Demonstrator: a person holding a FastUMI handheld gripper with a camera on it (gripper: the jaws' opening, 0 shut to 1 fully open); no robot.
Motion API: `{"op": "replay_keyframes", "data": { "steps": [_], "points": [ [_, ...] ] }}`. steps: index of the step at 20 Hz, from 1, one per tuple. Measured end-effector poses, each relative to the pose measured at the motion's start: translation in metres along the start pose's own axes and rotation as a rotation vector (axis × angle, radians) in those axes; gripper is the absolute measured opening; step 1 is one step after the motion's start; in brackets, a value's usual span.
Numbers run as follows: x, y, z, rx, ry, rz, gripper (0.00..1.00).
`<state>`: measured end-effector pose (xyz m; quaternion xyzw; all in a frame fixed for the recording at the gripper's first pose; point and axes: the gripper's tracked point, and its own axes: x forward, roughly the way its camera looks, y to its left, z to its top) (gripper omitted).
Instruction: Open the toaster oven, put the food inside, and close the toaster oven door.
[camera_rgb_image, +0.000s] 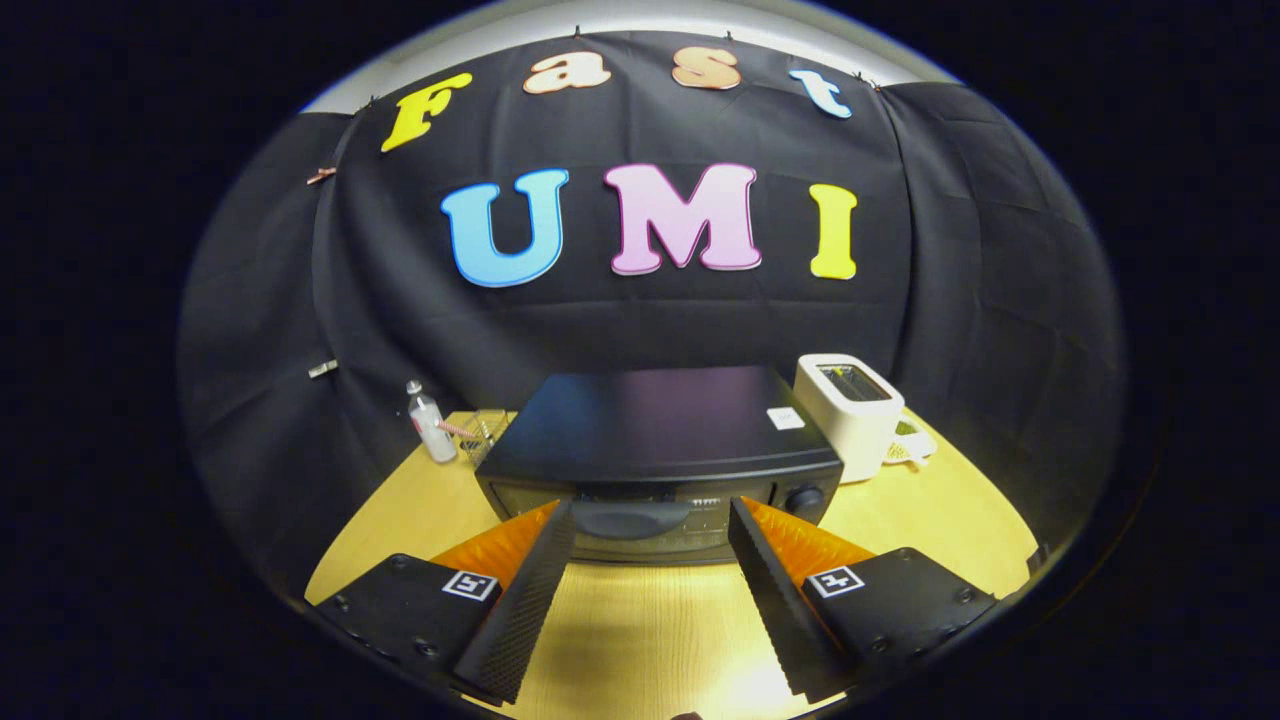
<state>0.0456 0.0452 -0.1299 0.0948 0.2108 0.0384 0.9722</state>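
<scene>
Tongs (650, 512) agape before oven handle (630, 519)

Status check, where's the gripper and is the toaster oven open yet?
Gripper open, empty, jaws flanking the door handle. Toaster oven door shut. Nothing blocking the approach.

1. The one camera rides on the gripper (650, 520) and looks forward along its two spread fingers.
2. It sits slightly above the toaster oven (655, 460), tilted down, so the oven's flat top and front door both show.
3. It is near: the fingertips reach just before the oven's door handle (630, 518).
4. Its wide, rounded field also takes in the wooden table (640, 640) under the oven and the white toaster (850, 410) beside it.
</scene>
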Motion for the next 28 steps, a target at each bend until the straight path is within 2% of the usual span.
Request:
{"op": "replay_keyframes", "data": {
  "steps": [4,11,17,28],
  "points": [
    [-0.03,-0.031,0.063,0.024,-0.103,-0.033,0.96],
    [-0.08,-0.083,0.127,0.018,-0.233,-0.107,0.97],
    [-0.103,-0.105,0.135,-0.029,-0.266,-0.152,0.97],
    [-0.111,-0.091,0.134,-0.067,-0.292,-0.14,0.97]
  ]
}}
